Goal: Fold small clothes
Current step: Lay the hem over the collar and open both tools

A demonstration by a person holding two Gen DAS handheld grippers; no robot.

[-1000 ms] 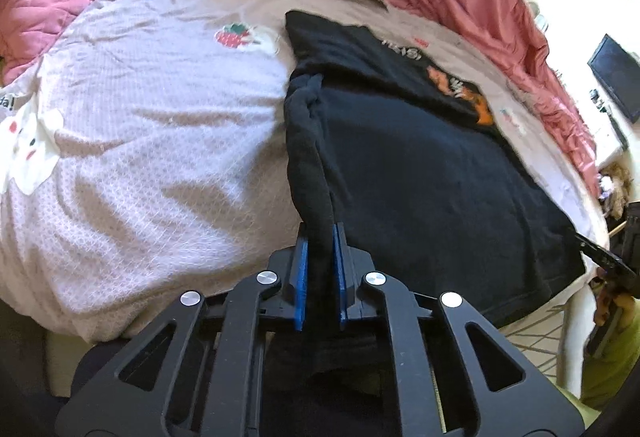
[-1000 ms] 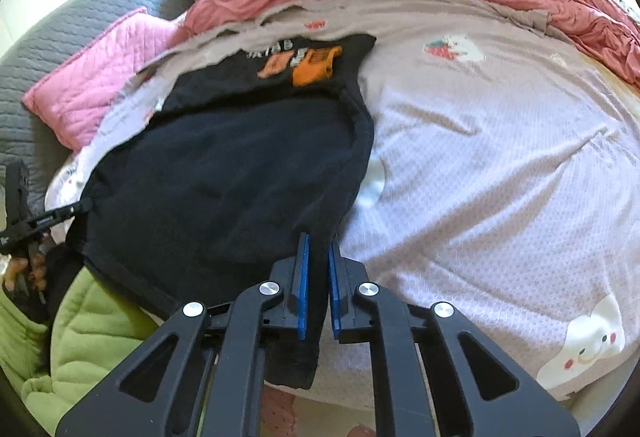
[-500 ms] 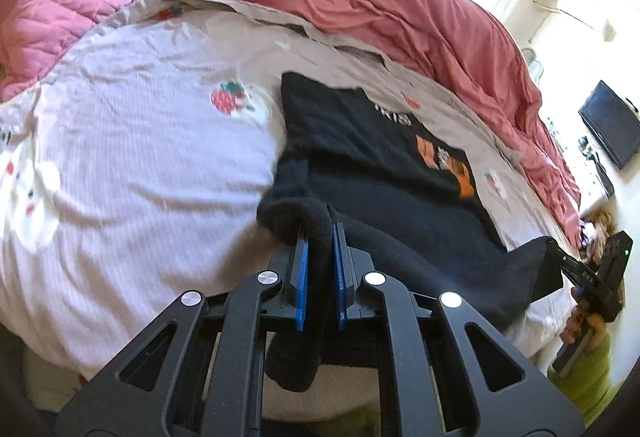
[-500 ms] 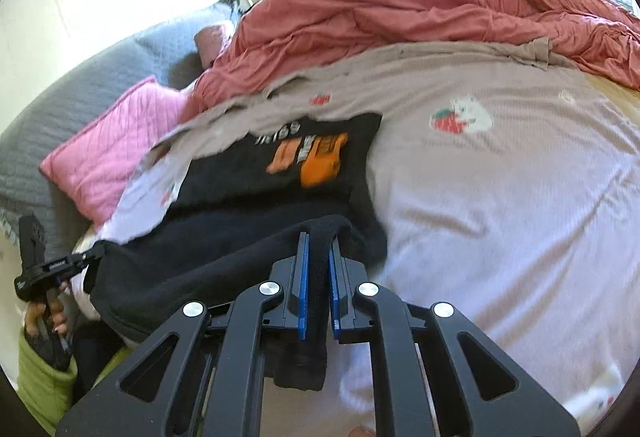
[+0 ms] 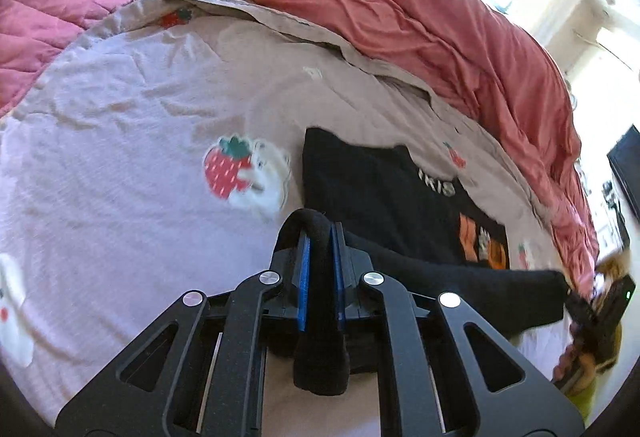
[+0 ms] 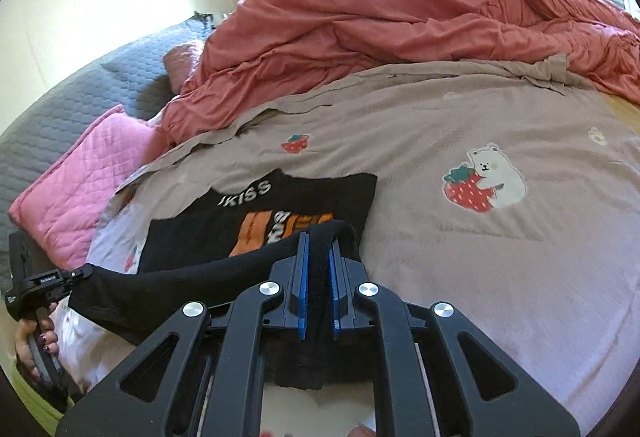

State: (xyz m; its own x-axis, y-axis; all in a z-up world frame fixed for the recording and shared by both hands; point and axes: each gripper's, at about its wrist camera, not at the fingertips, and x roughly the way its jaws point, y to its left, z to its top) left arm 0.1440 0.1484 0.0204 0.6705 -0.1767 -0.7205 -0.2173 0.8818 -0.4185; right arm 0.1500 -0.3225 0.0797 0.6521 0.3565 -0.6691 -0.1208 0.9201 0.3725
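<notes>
Spanning both claws, the black T-shirt (image 5: pixel 372 181) hem is held clenched by left gripper (image 5: pixel 319 233) and right gripper (image 6: pixel 316 241) above the bedsheet (image 6: pixel 500 261).

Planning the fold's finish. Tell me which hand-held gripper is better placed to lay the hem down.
Neither alone: the left hand-held gripper and right hand-held gripper each pinch a hem corner of the black T-shirt, held level over its print. Lower both together.

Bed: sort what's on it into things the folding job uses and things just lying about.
In the job:
- black T-shirt
- left gripper, shut on its hem
- right gripper, shut on its hem

Lying about:
- red duvet
- pink pillow
- strawberry-print sheet
- grey quilt
</notes>
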